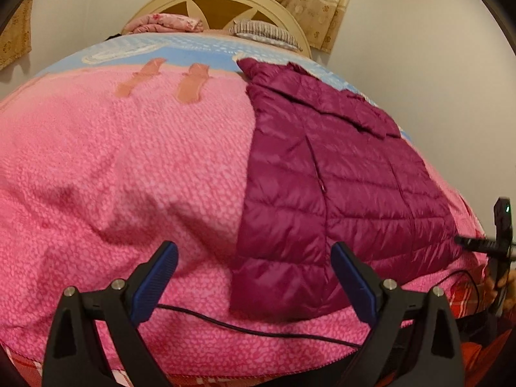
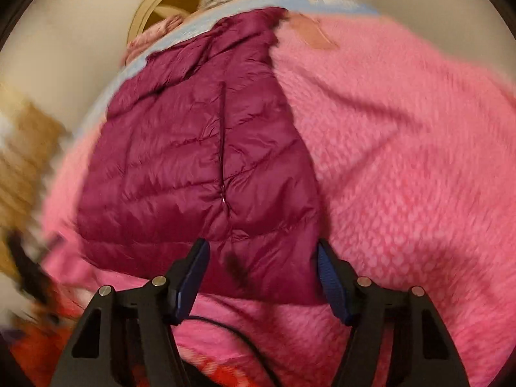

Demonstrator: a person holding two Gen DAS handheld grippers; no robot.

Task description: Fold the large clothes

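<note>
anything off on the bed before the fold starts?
Nothing damaged. Two small things: a thin black cable lies across the pink blanket just ahead of the left tongs, near the hem of the maroon puffer jacket. The jacket lies lengthwise, slightly rumpled near its collar. Both tongs open; right tongs over the hem.

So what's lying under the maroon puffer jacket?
The maroon puffer jacket lies flat on a pink fleece blanket; its collar reaches a light blue sheet. Directly beneath is covered.

Home bedroom: bed with pink blanket, round headboard, pillows, curtains.
</note>
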